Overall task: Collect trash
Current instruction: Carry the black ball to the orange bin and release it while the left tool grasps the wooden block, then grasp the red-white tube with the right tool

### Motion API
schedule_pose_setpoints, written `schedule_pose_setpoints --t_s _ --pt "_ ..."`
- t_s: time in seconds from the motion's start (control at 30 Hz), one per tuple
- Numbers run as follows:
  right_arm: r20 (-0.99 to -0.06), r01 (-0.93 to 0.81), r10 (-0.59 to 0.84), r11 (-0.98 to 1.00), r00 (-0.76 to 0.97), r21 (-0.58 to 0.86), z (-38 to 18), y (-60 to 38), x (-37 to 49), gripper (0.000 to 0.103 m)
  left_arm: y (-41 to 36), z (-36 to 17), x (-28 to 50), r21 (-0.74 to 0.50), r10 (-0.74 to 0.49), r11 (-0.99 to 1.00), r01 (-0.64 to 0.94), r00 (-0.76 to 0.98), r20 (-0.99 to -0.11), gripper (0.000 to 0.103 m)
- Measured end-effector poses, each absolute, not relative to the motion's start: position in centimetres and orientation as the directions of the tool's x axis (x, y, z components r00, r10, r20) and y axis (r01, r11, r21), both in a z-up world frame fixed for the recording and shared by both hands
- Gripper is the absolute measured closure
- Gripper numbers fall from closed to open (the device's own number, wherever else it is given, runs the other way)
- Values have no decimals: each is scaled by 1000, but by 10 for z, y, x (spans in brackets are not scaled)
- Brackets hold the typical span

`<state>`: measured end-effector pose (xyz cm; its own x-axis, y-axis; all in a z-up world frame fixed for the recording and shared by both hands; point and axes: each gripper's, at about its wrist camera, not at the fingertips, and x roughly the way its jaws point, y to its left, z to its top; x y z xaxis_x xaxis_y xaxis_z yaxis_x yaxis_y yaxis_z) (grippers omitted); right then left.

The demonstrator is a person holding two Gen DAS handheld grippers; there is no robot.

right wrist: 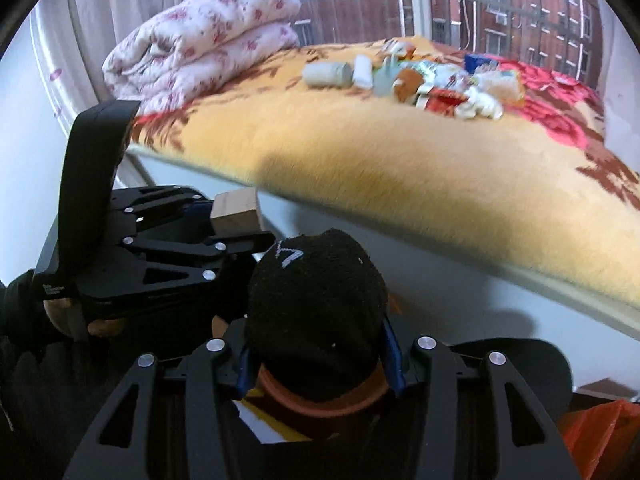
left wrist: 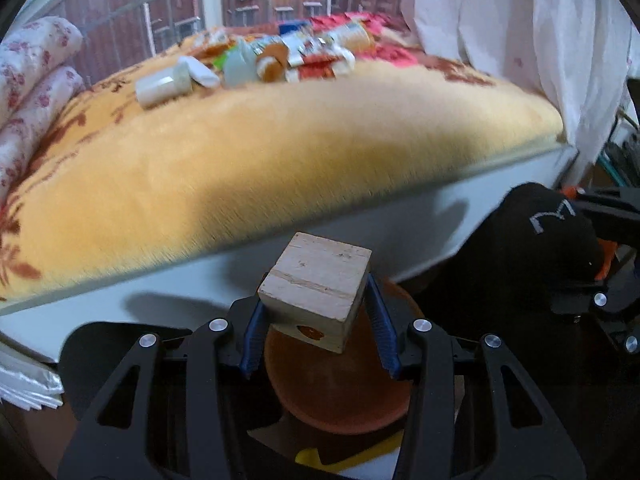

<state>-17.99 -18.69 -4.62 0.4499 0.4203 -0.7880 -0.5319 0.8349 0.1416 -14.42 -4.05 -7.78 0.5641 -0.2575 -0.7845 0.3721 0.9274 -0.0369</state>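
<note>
**Two items held over the bin, a pile still on the bed**

The bed (left wrist: 280, 152) fills both views, its yellow blanket bare except for the trash pile (left wrist: 264, 56) at its far edge, at 12 o'clock in the left view and 1 o'clock in the right. One folded quilt (right wrist: 200, 40) lies at 11 o'clock in the right view.

Judging by this, collection is under way, with most still left: the pile holds about ten pieces, wrappers and white containers, too blurred for an exact count.

One brown bin (left wrist: 340, 392) sits below both grippers, at 6 o'clock.

The right gripper (right wrist: 320, 352) has one black sock (right wrist: 316, 304) between its pads; contact is unclear. The left gripper (left wrist: 316, 328) clamps one wooden block (left wrist: 316, 280).
</note>
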Motion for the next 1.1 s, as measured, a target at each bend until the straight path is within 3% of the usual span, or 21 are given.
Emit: schedule_pose_setpoints --t_s 0.03,0.07,0.1,0.5,0.8,0.93,1.1 --pt "-795 -535 410 835 446 130 -50 -185 -179 44 -42 -84 -145 -18 -237 929 371 555 -797 42" --pt "-798 -534 397 838 454 114 -53 -184 -179 32 -42 -88 -145 5 -210 934 357 560 -801 23" --pt "-796 -528 380 844 471 90 -55 -185 -178 29 -40 -90 -145 21 -190 939 342 572 -798 19" --pt "-755 -459 365 883 545 96 -31 -217 -142 35 -15 -67 -117 -16 -194 961 278 625 -756 19" --pt "-678 -458 366 887 637 49 1 -211 -54 42 3 -35 -64 -71 -172 983 172 697 -696 14" --pt "-696 -519 351 854 626 -36 5 -195 15 49 10 -30 -46 -114 -184 983 146 704 -686 14" --pt "-749 -626 391 779 535 -41 1 -180 88 50 16 -33 -37 -126 -182 983 131 700 -691 14"
